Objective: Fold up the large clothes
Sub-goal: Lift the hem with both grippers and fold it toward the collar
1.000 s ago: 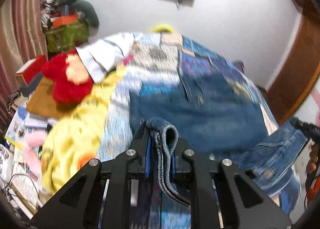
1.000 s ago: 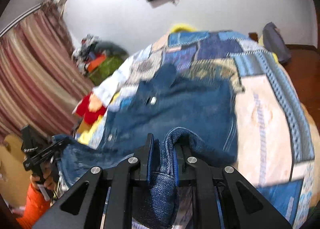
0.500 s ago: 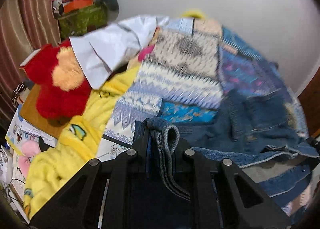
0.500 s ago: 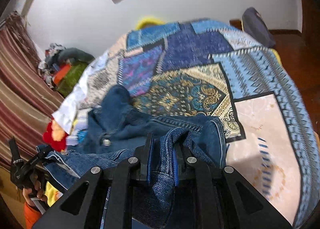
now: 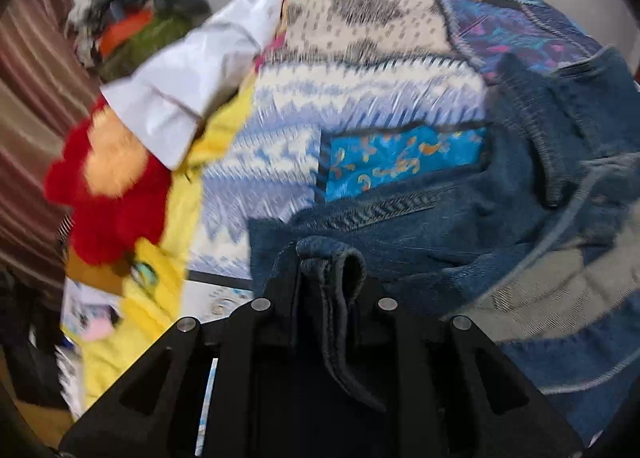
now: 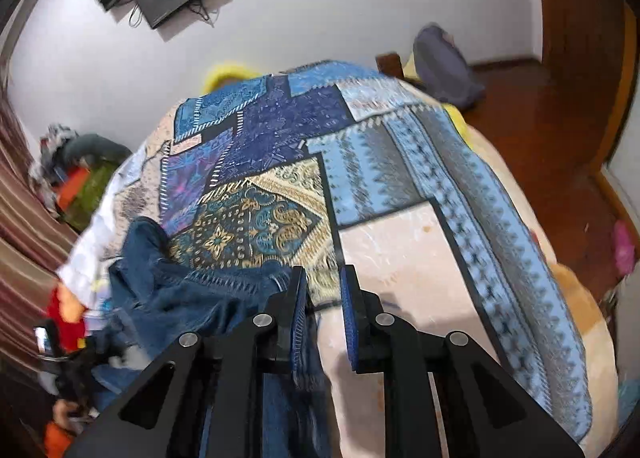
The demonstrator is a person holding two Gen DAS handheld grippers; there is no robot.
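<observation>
A blue denim jacket (image 5: 440,242) lies bunched on the patchwork quilt (image 5: 360,98). A folded hem of it stands between the fingers of my left gripper (image 5: 332,270). The pads still touch the hem while the jaws are opening. In the right wrist view the jacket (image 6: 180,298) lies left of my right gripper (image 6: 324,278). That gripper's blue pads stand a narrow gap apart with only the quilt (image 6: 400,258) showing between them. A frayed denim edge hangs beside and under its left finger. At the lower left a person's hand (image 6: 60,422) holds the other gripper.
Along the bed's left side lie a white shirt (image 5: 180,90), a red plush toy (image 5: 108,198) and a yellow cloth (image 5: 160,298). A clothes pile (image 5: 136,26) and striped curtain (image 5: 28,98) stand beyond. Wooden floor (image 6: 560,118) and a grey bag (image 6: 444,62) are at the right.
Both grippers came down closer to the bed, bringing the denim edge forward over the jacket. The denim that filled the right gripper's jaws is now out of them. The left still has the hem.
</observation>
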